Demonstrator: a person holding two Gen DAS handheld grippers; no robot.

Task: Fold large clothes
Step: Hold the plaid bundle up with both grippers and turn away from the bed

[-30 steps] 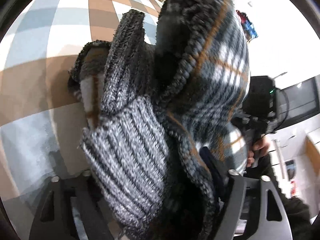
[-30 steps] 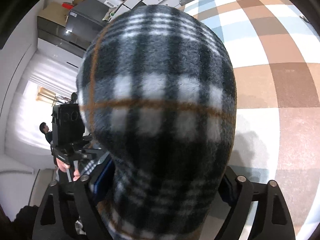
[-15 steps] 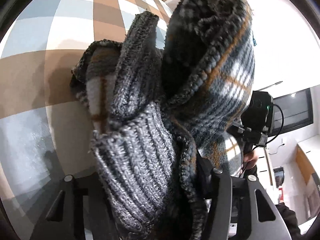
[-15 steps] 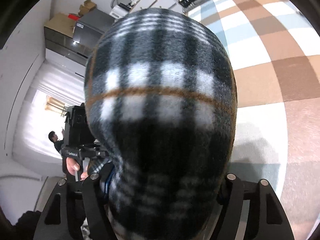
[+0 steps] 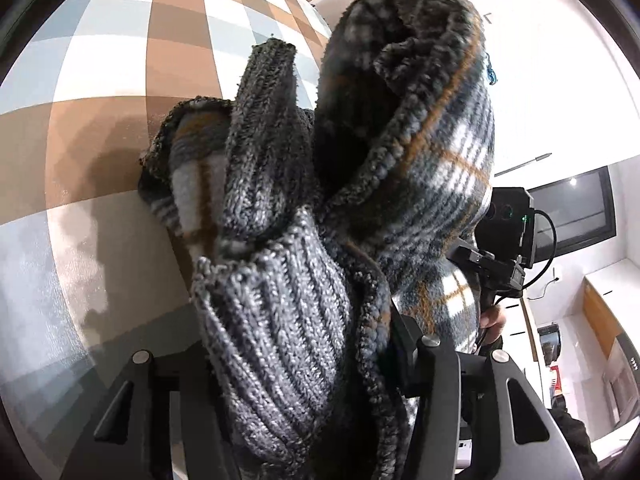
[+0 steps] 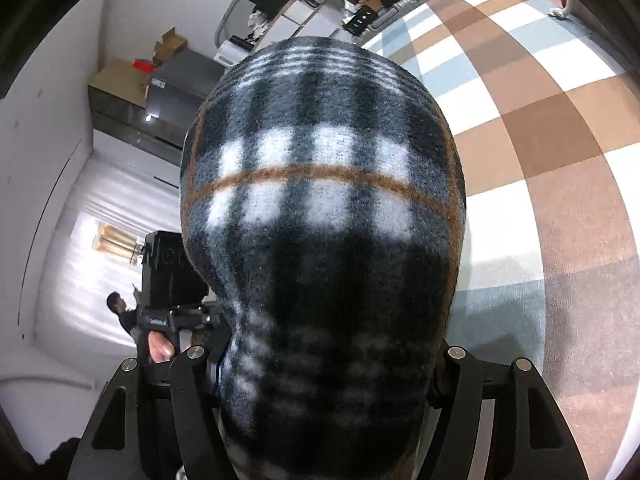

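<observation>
Left gripper (image 5: 296, 364): closed on a thick bunch of the plaid fleece garment (image 5: 432, 152); the cloth fills the gap between the two black fingers (image 5: 436, 384) and rises up and away from them
Right gripper (image 6: 320, 364): clamped on another part of the same garment (image 6: 320, 208), which bulges in a rounded mass over the fingers (image 6: 460, 376) and blocks most of the middle of that view
Garment: dark grey, white and black checks with thin orange lines; it hangs lifted between the two tools, above the checked carpet, not lying flat
Ribbed cuff (image 5: 276, 320): grey knit band, nearest the left camera, folded over the left side of the bunch; a second knit strip stands upright just behind it
Inner face: a curly dark pile shows where the fleece edge turns over at the top of the left view
Carpet (image 5: 100, 128): large brown, white and pale blue squares, on the left in the left view; in the right view (image 6: 540, 140) it spreads to the right and far side
Other tool seen from left: the right device's black camera block (image 5: 508, 220) with a cable shows at the right, just beside the cloth, with a hand (image 5: 492, 320) below it
Other tool seen from right: the left device's black block (image 6: 168, 276) sits at the left, touching the garment's edge
Far background: a person (image 6: 120, 312) stands by a bright curtain at the far left; shelves with boxes (image 6: 168, 48) and gear line the far wall
</observation>
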